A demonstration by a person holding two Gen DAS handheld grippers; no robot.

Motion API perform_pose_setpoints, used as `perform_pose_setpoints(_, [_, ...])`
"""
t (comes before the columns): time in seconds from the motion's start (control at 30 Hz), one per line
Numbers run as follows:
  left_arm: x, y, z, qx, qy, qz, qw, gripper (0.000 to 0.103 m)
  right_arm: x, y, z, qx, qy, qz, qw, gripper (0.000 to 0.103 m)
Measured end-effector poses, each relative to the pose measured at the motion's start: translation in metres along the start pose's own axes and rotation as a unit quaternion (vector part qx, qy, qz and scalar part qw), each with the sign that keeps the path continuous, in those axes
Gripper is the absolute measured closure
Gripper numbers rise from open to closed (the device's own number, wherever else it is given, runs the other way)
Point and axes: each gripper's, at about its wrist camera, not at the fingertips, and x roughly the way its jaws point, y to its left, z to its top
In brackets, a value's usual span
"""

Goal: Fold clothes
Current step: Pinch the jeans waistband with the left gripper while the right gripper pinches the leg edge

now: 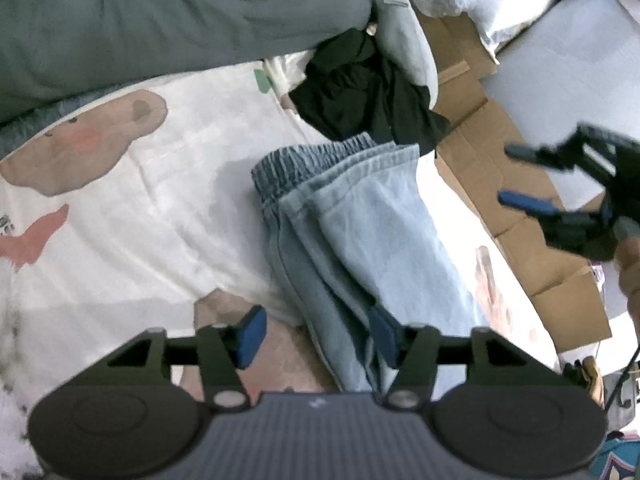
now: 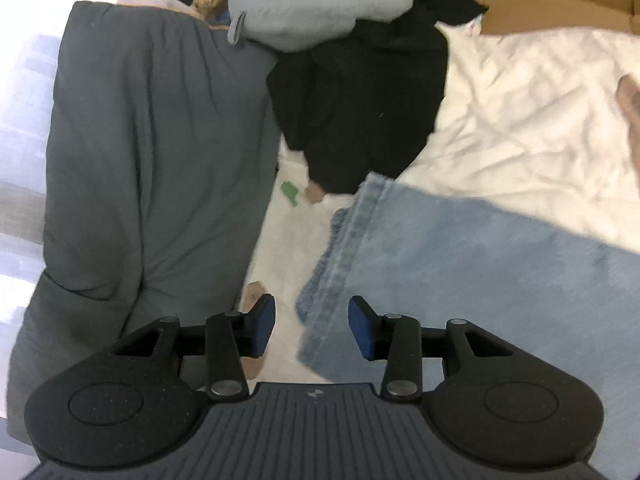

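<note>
Light-blue denim jeans (image 1: pixel 360 216) lie folded on your white printed bed sheet (image 1: pixel 140 208), waistband toward a black garment (image 2: pixel 360 100). Your left gripper (image 1: pixel 316 334) hovers over them, fingers spread and empty; your right gripper (image 2: pixel 312 328) is likewise released. A grey pillow (image 2: pixel 160 140) sits beside.

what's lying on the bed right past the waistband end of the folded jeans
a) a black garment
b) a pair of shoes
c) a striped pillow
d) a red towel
a: a crumpled black garment lies just beyond the elastic waistband of the light blue jeans on the white printed bedsheet.
</note>
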Motion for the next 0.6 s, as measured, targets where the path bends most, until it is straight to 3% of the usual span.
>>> perform_pose_setpoints(0.23, [0.017,-0.005,0.018,-0.014,-0.033,-0.001,0.9994,0.037,-0.003,-0.020,0.014,-0.082,-0.013,-0.044,0.996,0.055])
perform_pose_setpoints(0.37, [0.034,-0.008,0.024,-0.029,-0.042,0.027,0.9983,0.040,0.010,-0.024,0.030,-0.166,-0.004,-0.055,0.985,0.055])
perform_pose_setpoints(0.47, [0.036,-0.022,0.026,-0.008,-0.078,0.091,0.9928,0.047,0.019,-0.026,0.036,-0.235,-0.005,-0.063,0.970,0.055])
perform_pose_setpoints(0.6, [0.042,-0.036,0.028,0.011,-0.102,0.095,0.9902,0.052,0.036,-0.039,0.047,-0.275,-0.005,-0.045,0.960,0.055])
